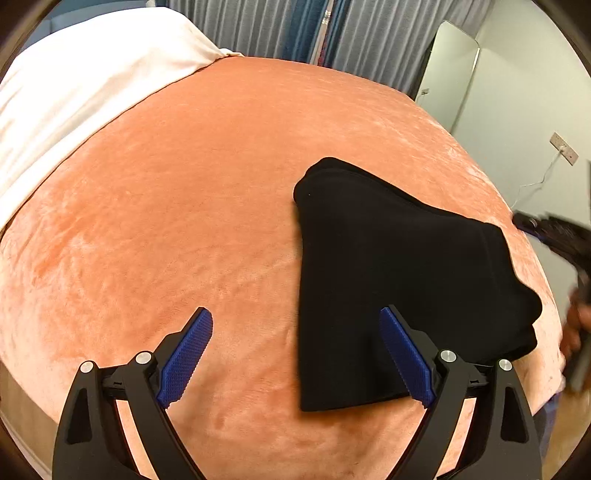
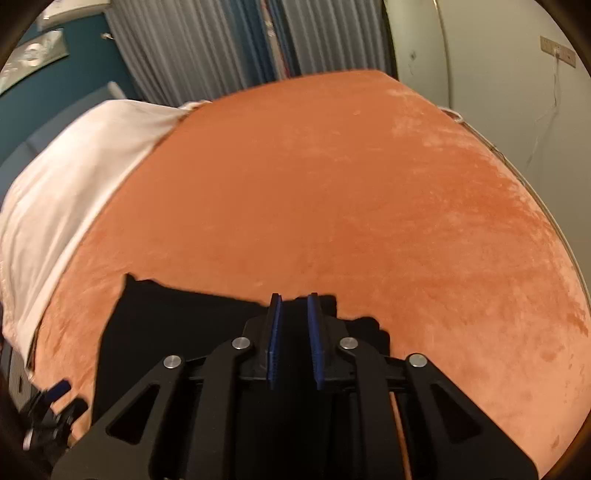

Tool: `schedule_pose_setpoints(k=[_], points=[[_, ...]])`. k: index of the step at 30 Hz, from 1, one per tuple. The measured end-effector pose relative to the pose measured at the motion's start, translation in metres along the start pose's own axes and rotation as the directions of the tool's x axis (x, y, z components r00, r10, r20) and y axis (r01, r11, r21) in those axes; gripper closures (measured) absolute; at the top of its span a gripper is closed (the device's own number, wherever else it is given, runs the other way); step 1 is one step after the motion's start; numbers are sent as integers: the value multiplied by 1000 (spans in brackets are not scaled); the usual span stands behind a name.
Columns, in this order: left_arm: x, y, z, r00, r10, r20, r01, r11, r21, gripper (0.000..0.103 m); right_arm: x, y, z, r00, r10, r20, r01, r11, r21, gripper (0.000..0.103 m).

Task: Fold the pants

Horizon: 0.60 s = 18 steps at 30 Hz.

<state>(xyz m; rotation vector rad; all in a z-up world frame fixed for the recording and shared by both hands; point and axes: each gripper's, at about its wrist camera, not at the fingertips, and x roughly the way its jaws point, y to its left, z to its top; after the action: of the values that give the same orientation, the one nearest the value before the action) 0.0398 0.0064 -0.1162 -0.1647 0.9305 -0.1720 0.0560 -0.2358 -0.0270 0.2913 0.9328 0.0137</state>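
Note:
The black pants (image 1: 388,266) lie folded into a compact stack on the orange blanket (image 1: 184,206), right of centre in the left wrist view. My left gripper (image 1: 295,325) is open and empty, just above the near left edge of the pants. In the right wrist view the pants (image 2: 177,325) lie under and in front of my right gripper (image 2: 294,306), whose blue pads are nearly together with a narrow gap; whether cloth sits between them is hard to tell. The right gripper shows blurred at the right edge of the left wrist view (image 1: 561,240).
A white sheet or pillow (image 1: 74,92) covers the bed's far left. Grey curtains (image 1: 258,26) hang behind. A mirror (image 1: 450,70) leans on the right wall, with a socket and cable (image 1: 563,147). The blanket (image 2: 332,184) reaches the bed's right edge.

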Motion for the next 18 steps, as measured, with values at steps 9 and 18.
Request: schedule_pose_setpoints(k=[9,18], points=[[-22,-62,-2,997,67,39,-71,991,112,13,-8,-75,-36,998,59,5,-59,978,198,57],[-27,-81,-2,991,129,41,-133,986,104,12,46,-31,-36,993,83,-85,-81,996,27,67]])
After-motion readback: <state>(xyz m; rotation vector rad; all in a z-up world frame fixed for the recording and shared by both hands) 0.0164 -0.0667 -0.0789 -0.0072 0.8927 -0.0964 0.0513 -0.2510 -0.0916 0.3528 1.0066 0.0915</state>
